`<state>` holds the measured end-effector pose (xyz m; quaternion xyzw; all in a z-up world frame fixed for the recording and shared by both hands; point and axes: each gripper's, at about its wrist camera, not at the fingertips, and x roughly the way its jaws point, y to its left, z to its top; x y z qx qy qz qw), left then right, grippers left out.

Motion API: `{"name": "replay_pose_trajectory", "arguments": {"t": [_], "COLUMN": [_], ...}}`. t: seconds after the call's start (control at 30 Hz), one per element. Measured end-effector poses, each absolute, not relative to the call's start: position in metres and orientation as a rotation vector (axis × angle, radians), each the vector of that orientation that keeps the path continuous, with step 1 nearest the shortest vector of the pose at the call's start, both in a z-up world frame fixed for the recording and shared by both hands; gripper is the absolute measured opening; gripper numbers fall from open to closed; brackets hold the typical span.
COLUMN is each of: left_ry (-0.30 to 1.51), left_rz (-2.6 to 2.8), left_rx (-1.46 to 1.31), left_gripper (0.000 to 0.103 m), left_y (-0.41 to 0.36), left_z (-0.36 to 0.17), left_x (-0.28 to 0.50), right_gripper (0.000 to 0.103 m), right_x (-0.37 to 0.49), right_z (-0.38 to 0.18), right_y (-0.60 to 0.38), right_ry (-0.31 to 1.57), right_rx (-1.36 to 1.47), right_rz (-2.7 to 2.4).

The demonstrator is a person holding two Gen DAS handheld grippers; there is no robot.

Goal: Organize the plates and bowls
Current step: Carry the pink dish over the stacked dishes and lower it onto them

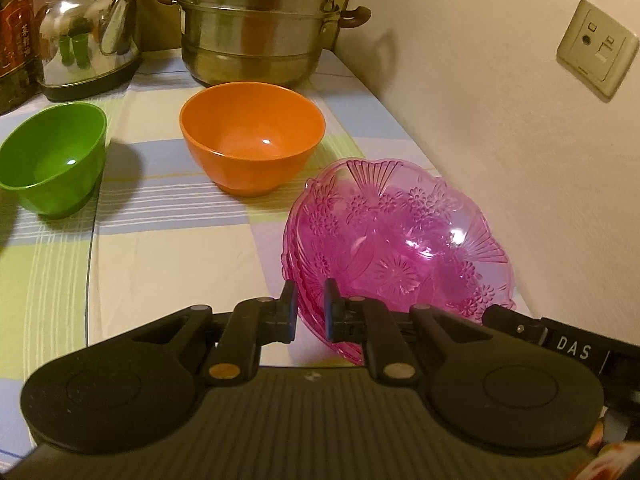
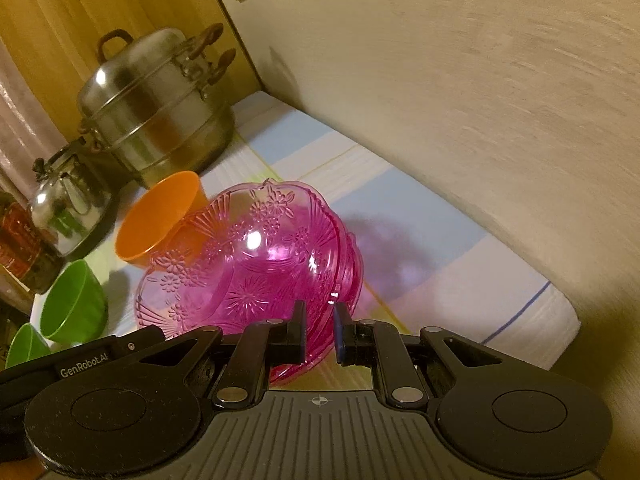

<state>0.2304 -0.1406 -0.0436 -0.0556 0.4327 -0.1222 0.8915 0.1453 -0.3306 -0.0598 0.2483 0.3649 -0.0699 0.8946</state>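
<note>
Holding: both grippers, left (image 1: 310,312) and right (image 2: 320,330), pinch the pink stack's (image 1: 400,236) near rim, jaws narrow
Stack: tilted, by the wall
Done: pink dishes nested
Left: orange bowl (image 1: 252,136), green bowls (image 2: 74,300) stand apart

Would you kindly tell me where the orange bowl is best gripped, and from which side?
Pinch the orange bowl at its thin rim, jaws straddling the wall, coming from above on the near side. It stands upright and open-mouthed, and the steamer pot crowds its far side.
</note>
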Motion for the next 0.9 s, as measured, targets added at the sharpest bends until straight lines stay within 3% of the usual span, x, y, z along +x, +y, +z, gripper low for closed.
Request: {"name": "replay_pose_trajectory", "arguments": {"t": [0.9], "left_ry": [0.927], "left_rz": [-0.241], "left_rx": [0.004], "left_gripper": [0.014], "left_y": [-0.159], "left_z": [-0.06], "left_x": [0.249], "right_gripper": [0.013], "right_x": [0.173], "right_z": [-0.081], "right_y": [-0.333], "right_ry": [0.809], "right_rx": [0.515], "right_rz": [-0.158]}}
